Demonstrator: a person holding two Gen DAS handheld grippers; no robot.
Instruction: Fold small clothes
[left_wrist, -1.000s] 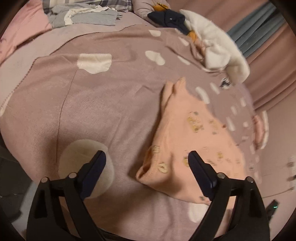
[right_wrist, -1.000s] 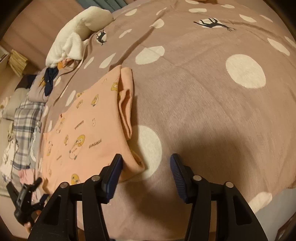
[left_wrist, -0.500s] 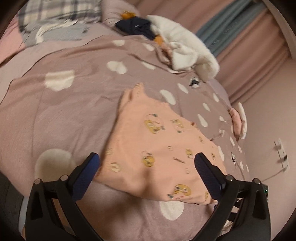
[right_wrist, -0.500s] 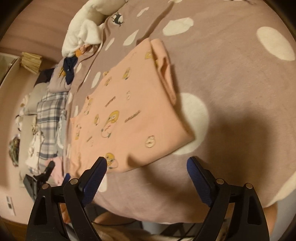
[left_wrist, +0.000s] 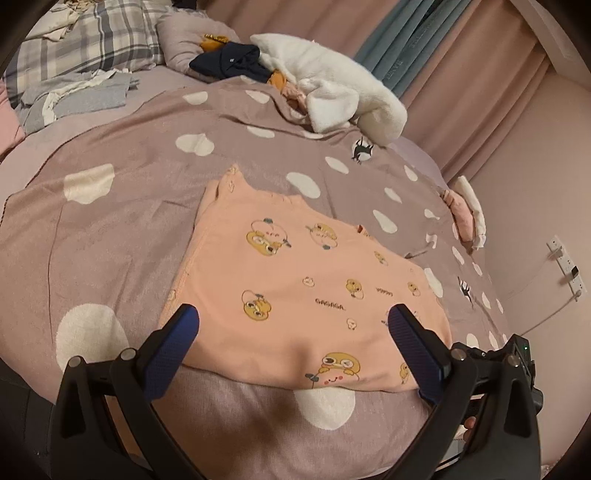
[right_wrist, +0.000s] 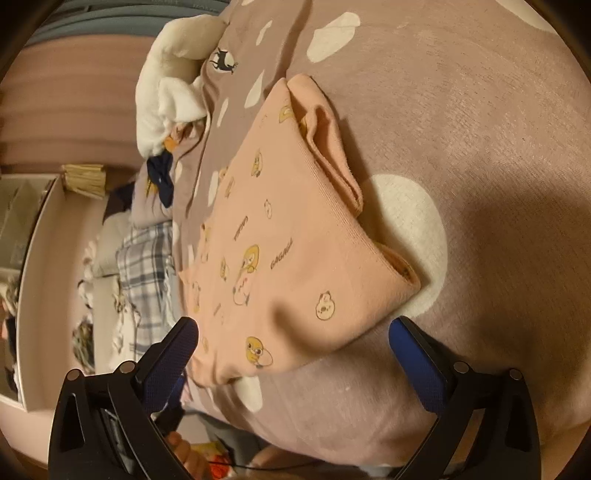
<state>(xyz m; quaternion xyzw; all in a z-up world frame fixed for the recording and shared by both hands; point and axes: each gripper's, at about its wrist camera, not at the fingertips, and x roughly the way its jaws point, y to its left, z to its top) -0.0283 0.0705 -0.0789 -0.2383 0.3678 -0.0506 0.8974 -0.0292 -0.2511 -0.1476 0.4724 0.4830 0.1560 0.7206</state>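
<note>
Bed (left_wrist: 122, 236): a mauve spotted blanket covers it; loose laundry is seen at its far end.
Pink garment (left_wrist: 295, 288): it is laid flat on the blanket near the bed's front edge, partly folded, with a doubled flap along one side in the right wrist view (right_wrist: 295, 236).
Risk, garment: the doubled flap is judged likely to spring open if the next fold is lifted from one layer only, since the layers are not pinned.
Risk, blanket: soft blanket cloth may be pinched with the hem, and the garment dragged out of square.
Left gripper (left_wrist: 295, 332): the fingers are spread wide, nothing is held, and they are poised over the near hem.
Right gripper (right_wrist: 291, 339): the fingers are spread wide and empty, at the garment's corner.
Change, garment: compared with one second ago, it is spread flatter and squarer.
Change, grippers: both are drawn back, and the right fingers are set wider apart than one second ago.
</note>
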